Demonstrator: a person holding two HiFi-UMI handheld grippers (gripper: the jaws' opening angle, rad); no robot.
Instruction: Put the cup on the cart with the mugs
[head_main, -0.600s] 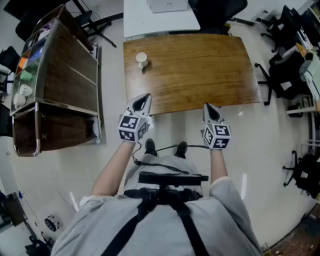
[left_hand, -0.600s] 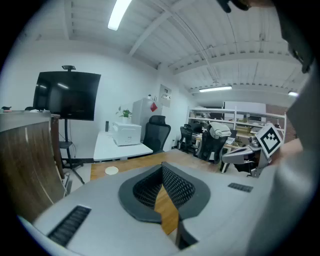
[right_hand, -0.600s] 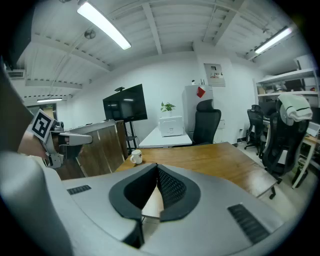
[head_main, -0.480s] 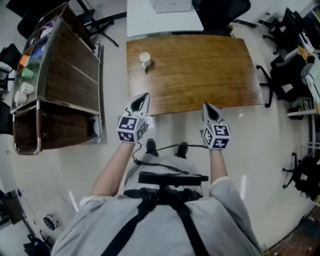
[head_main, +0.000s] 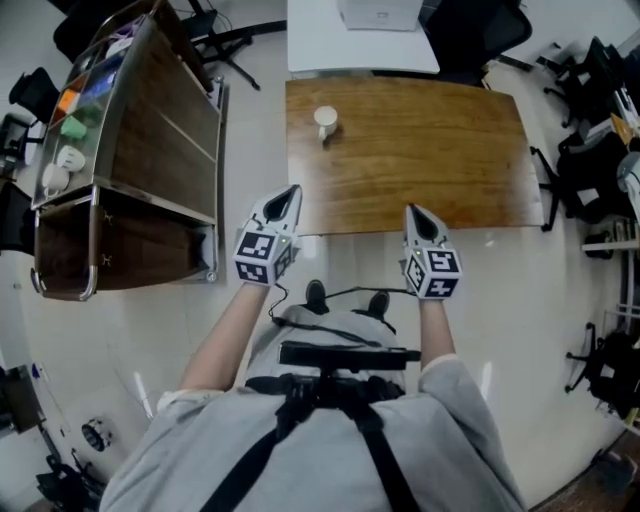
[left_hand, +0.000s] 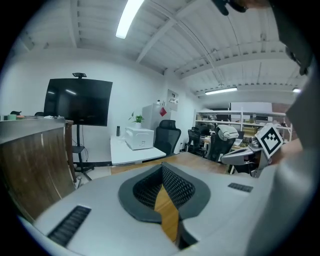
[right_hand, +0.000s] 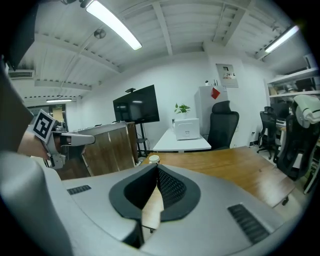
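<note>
A small white cup (head_main: 326, 121) stands upright at the far left of the wooden table (head_main: 430, 150); the right gripper view shows the cup (right_hand: 154, 159) just beyond the jaws. To the left stands the wooden cart (head_main: 150, 130) with mugs (head_main: 58, 170) along its far side. My left gripper (head_main: 289, 194) hovers at the table's near edge, shut and empty. At the same edge further right, my right gripper (head_main: 415, 212) is shut on nothing. Both are well short of the cup. In their own views the left gripper (left_hand: 162, 167) and right gripper (right_hand: 156, 167) have their jaws together.
A white desk (head_main: 362, 40) with a white box stands behind the table, a black office chair (head_main: 470, 25) beside it. More black chairs (head_main: 590, 130) crowd the right side. Pale floor lies between cart and table. The person's shoes (head_main: 345, 298) are near the table's edge.
In the head view the table, cup and cart have slid to the right. Both grippers keep their places in the view and stay shut.
</note>
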